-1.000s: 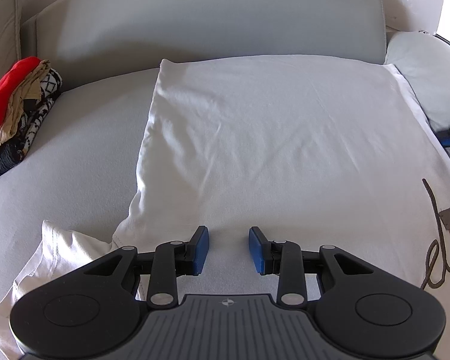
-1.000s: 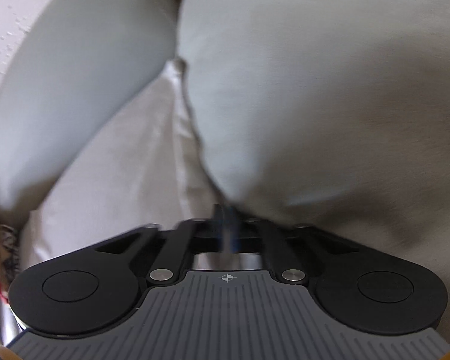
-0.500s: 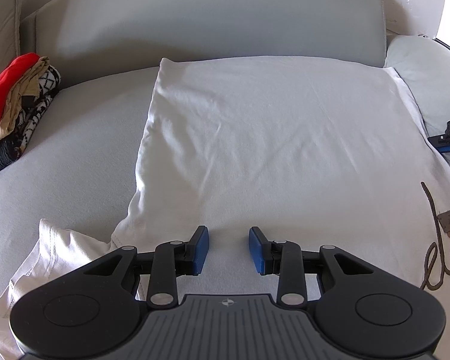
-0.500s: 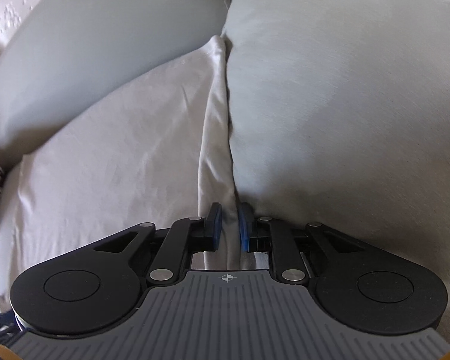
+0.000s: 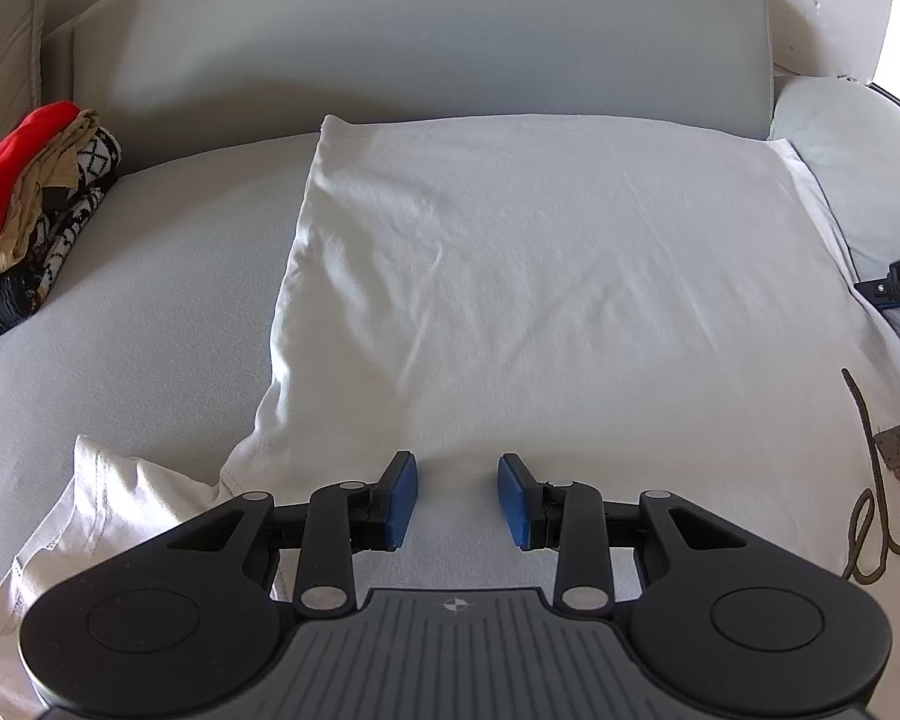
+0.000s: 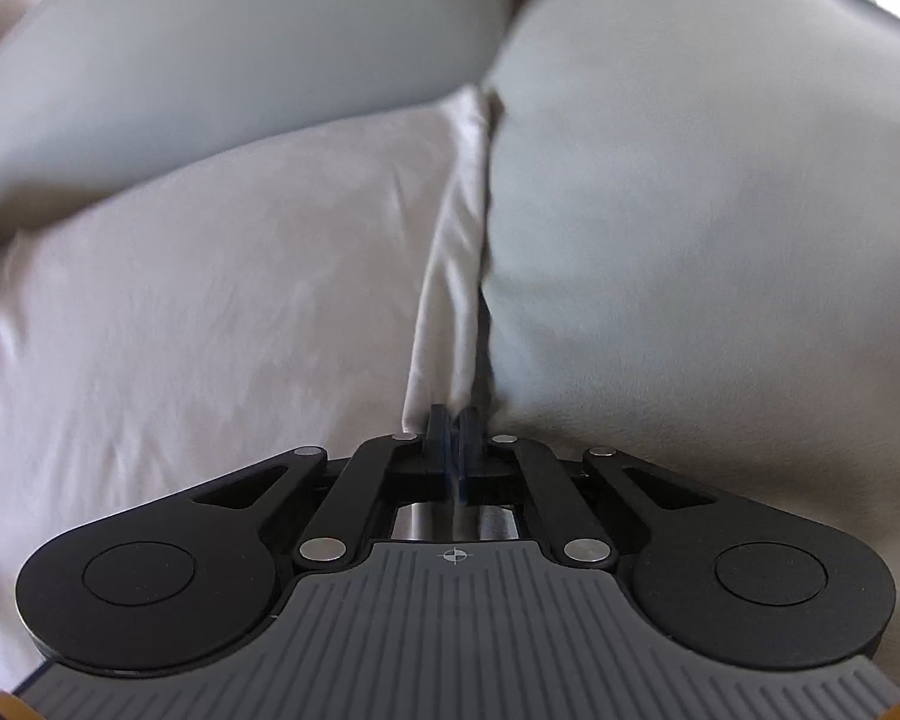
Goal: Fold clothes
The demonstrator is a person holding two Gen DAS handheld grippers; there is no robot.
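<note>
The white T-shirt [image 5: 540,300] lay spread flat on the grey sofa seat [image 5: 138,312], its long axis running from six o'clock up to twelve o'clock in the left wrist view, where its far hem met the backrest cushion [image 5: 438,42]. One short sleeve [image 5: 108,516] stuck out toward eight o'clock. The cloth was plain white with shallow diagonal creases, and a dark cursive print [image 5: 876,516] showed at four o'clock. A pile of folded clothes [image 5: 30,210], red, tan and black-and-white patterned, sat at ten o'clock, well apart from the shirt.

The left gripper [image 5: 457,498] hovered over the shirt's near part, its blue pads partly apart with only flat cloth below them and nothing clamped.

In the blurred right wrist view, the right gripper [image 6: 453,429] had just been closing; its pads were pressed together on the T-shirt's side edge [image 6: 450,312], which ran toward twelve o'clock beside a pale armrest cushion [image 6: 690,240].
</note>
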